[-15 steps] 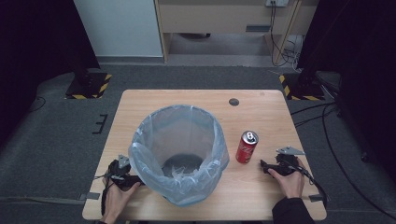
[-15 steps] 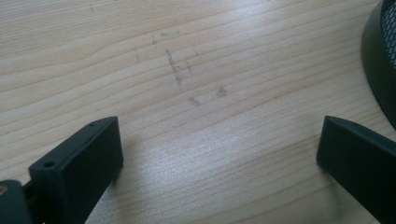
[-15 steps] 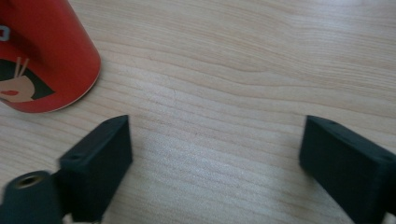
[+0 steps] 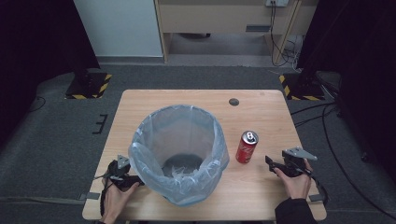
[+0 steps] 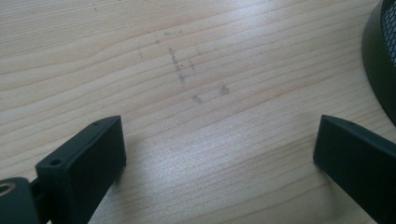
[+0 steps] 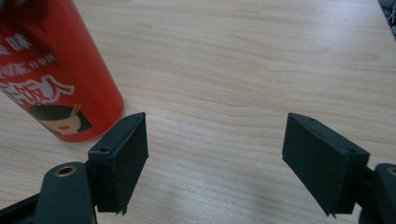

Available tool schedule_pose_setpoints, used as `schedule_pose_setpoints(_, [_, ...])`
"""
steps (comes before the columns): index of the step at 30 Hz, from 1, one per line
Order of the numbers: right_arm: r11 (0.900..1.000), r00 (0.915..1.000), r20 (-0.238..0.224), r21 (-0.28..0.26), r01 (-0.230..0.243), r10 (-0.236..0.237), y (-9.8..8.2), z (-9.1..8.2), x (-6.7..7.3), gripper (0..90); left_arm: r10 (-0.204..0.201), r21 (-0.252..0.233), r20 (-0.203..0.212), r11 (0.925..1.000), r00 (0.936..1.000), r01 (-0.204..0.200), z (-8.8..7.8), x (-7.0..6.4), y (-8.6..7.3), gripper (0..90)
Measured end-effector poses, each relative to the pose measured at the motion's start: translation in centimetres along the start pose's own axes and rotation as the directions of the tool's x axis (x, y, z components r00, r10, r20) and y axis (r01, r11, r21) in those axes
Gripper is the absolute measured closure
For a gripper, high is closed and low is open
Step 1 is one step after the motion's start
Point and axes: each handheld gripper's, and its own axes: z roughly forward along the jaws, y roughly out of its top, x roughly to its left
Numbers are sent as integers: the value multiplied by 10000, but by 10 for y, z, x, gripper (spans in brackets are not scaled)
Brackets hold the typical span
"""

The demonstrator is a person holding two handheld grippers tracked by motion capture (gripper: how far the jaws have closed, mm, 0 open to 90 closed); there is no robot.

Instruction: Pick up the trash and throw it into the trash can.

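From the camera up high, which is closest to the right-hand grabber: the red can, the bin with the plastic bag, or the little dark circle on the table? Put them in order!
Measured from the right gripper in the high view:
1. Red can: just to its left, standing upright on the table.
2. Bin with the plastic bag: farther left, past the can, mid-table.
3. Little dark circle: farthest, up near the table's far edge.

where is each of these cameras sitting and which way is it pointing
High view: above the person's side, facing forward and down on the table, bin, can; both hands, left gripper and right gripper enter at the bottom.
Left gripper view: rides the left gripper, low over bare wood; jaws wide apart, bin's dark base at the edge.
Right gripper view: rides the right gripper, jaws apart, can beyond one jaw.
Shared: the can, in the high and right gripper views.
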Motion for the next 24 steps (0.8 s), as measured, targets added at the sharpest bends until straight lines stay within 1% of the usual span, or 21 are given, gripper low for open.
schedule_pose_setpoints(1, [9999,10000,-10,-128,-64,64,2,-4,0,221,-1,0,1,10000,10000,1,0,0,0,15])
schedule_pose_setpoints(2, [9999,10000,-10,-128,-64,64,2,-4,0,221,-1,0,1,10000,10000,1,0,0,0,15])
schedule_pose_setpoints(5, [9984,9999,-87,-542,-126,121,8,-12,3,218,5,3,1,10000,10000,-5,0,0,0,15])
schedule_pose_setpoints(6, [9984,9999,-87,-542,-126,121,8,-12,3,218,5,3,1,10000,10000,-5,0,0,0,15])
schedule_pose_setpoints(7, [9975,9999,-119,-706,-72,64,11,-15,5,217,1,3,1,10000,10000,-1,0,0,0,15])
schedule_pose_setpoints(8, [9975,9999,-119,-706,-72,64,11,-15,5,217,1,3,1,10000,10000,-1,0,0,0,15])
schedule_pose_setpoints(11, [9947,9998,-206,-1025,-63,42,17,-22,10,213,8,4,-1,10000,10000,-8,0,0,0,15])
schedule_pose_setpoints(14, [9930,9997,-254,-1181,-41,11,20,-25,11,212,7,4,0,10000,10000,-7,0,0,0,14])
schedule_pose_setpoints(15, [9909,9996,-290,-1345,-40,1,23,-29,13,210,7,6,-2,10000,10000,-7,0,0,0,14])
schedule_pose_setpoints(17, [9886,9994,-349,-1507,-57,4,26,-32,14,208,10,6,-4,10000,10000,-10,0,0,0,14])
schedule_pose_setpoints(18, [9886,9994,-349,-1507,-57,4,26,-32,14,208,10,6,-4,10000,10000,-10,0,0,0,14])
schedule_pose_setpoints(20, [9850,9992,-411,-1727,-52,-20,31,-38,15,206,13,6,-7,10000,10000,-13,0,0,0,14])
schedule_pose_setpoints(22, [9838,9990,-444,-1791,-71,-9,32,-40,16,207,10,5,-6,10000,10000,-10,0,0,0,14])
schedule_pose_setpoints(24, [9799,9987,-512,-1991,-108,6,36,-44,17,207,16,7,-14,10000,10000,-16,0,0,0,14])
